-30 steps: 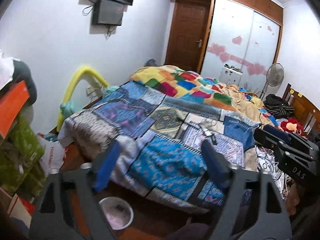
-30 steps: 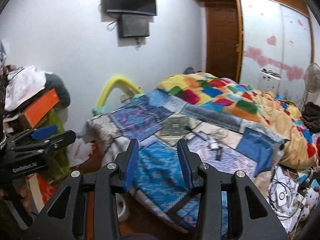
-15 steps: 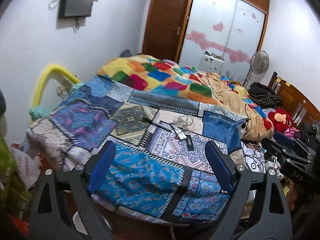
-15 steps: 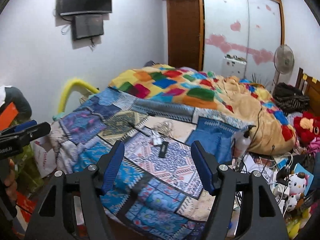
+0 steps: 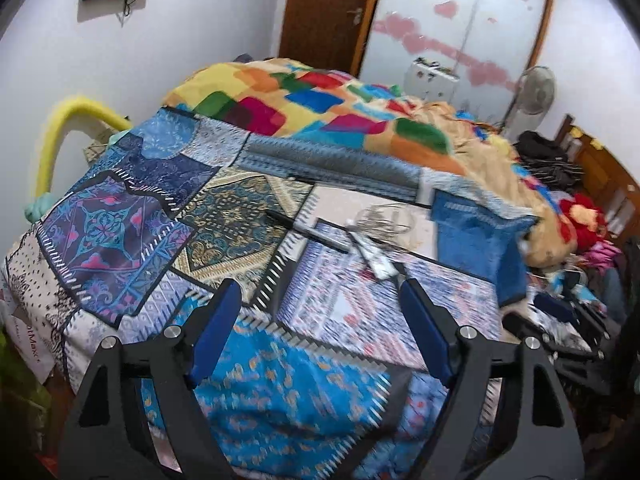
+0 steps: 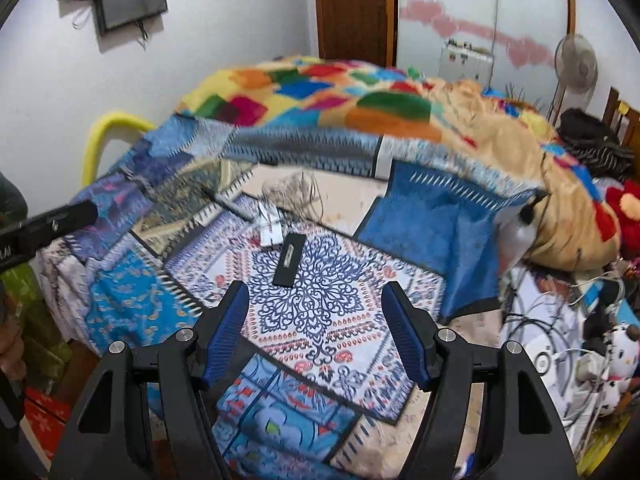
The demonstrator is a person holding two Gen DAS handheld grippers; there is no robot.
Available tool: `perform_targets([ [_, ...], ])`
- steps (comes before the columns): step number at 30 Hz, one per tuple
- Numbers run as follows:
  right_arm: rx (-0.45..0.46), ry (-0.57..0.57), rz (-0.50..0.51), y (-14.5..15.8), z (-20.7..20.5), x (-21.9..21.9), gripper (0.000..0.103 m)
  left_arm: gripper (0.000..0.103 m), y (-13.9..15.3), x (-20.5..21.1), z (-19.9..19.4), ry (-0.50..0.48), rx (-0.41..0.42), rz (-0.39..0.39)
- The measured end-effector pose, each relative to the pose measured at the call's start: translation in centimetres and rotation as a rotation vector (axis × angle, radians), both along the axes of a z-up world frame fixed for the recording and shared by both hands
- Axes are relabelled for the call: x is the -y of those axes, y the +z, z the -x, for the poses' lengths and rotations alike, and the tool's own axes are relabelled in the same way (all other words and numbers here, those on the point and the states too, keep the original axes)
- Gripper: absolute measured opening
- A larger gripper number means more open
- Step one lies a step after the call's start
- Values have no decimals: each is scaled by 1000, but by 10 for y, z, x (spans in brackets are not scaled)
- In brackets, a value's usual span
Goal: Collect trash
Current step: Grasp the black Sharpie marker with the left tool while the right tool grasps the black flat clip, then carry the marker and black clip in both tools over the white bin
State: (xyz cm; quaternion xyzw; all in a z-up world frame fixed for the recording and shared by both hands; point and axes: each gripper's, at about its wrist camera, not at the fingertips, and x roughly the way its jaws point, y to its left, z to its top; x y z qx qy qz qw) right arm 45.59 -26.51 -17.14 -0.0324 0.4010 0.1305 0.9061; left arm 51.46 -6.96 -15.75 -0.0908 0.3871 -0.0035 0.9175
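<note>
Both sets of jaws stand released, holding nothing: the left gripper (image 5: pixel 318 316) hangs over the near end of the bed (image 5: pixel 120 216) with its blue pads (image 5: pixel 214 330) spread wide above the patchwork cover (image 5: pixel 280 392), and the right gripper (image 6: pixel 316 330) hovers over the blue-and-white mandala patch (image 6: pixel 320 312) with a clear gap between its pads (image 6: pixel 226 334). Loose litter lies mid-bed ahead of the right gripper: a flat black rectangular piece (image 6: pixel 289 260) lies on the mandala patch, just beyond it a small white packet (image 6: pixel 270 226), and past that a tangle of thin wire (image 6: pixel 294 194) on a pale patch. From the left wrist view the same white packet (image 5: pixel 374 258) and wire (image 5: pixel 380 216) show between the spread pads, with a long dark stick-like thing (image 5: pixel 308 232) lying across the cover to their left; what it is cannot be told. A multicoloured blanket (image 6: pixel 320 96) is heaped across the far half of the bed, with a blue cloth (image 6: pixel 432 224) folded over its near edge. At the far left edge of the right wrist view the left gripper's black body (image 6: pixel 44 224) pokes in. Cables and soft toys (image 6: pixel 612 360) crowd the right side of the bed, a fan (image 6: pixel 576 64) stands near the wardrobe (image 6: pixel 480 4), and a yellow foam tube (image 5: pixel 60 120) arches against the wall.
</note>
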Motion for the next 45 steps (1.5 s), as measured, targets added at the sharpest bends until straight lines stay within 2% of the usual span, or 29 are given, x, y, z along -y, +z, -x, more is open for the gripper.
perform_targets([
  [5,-50,7,6,-31,-30,-11,65,81,-33,-3,-54,66,-52,-40],
  [9,-82,25,-7,-51,-51,-19,64,81,-67,-9,-105,97,-132,46],
  [12,-95,45,-1,-63,-63,-26,58,75,-87,-13,-132,129,-160,113],
  [16,-110,60,29,-79,-74,-35,49,69,-107,-11,-159,157,-194,143],
  [20,-107,73,38,-87,-79,-42,48,68,-120,-4,-173,178,-202,157],
  [24,-73,78,97,-90,-78,-51,48,59,-125,7,-177,190,-190,79],
  [27,-70,78,94,-90,-77,-51,47,42,-127,15,-172,197,-182,-23],
  [30,-67,68,96,-90,-75,-50,43,29,-128,16,-162,174,-172,-71],
  [33,-66,47,99,-90,-78,-49,30,20,-128,18,-151,113,-169,-113],
  [34,-66,39,100,-89,-77,-47,23,16,-128,17,-148,93,-171,-113],
  [35,-69,37,101,-89,-82,-48,23,10,-127,16,-144,66,-178,-105],
  [37,-83,35,91,-89,-86,-46,23,10,-126,15,-140,41,-193,-92],
  [39,-98,22,82,-89,-87,-44,23,10,-123,10,-131,21,-208,-34],
  [45,-117,-10,30,-77,-77,-27,23,10,-98,17,-107,-34,-168,-23],
])
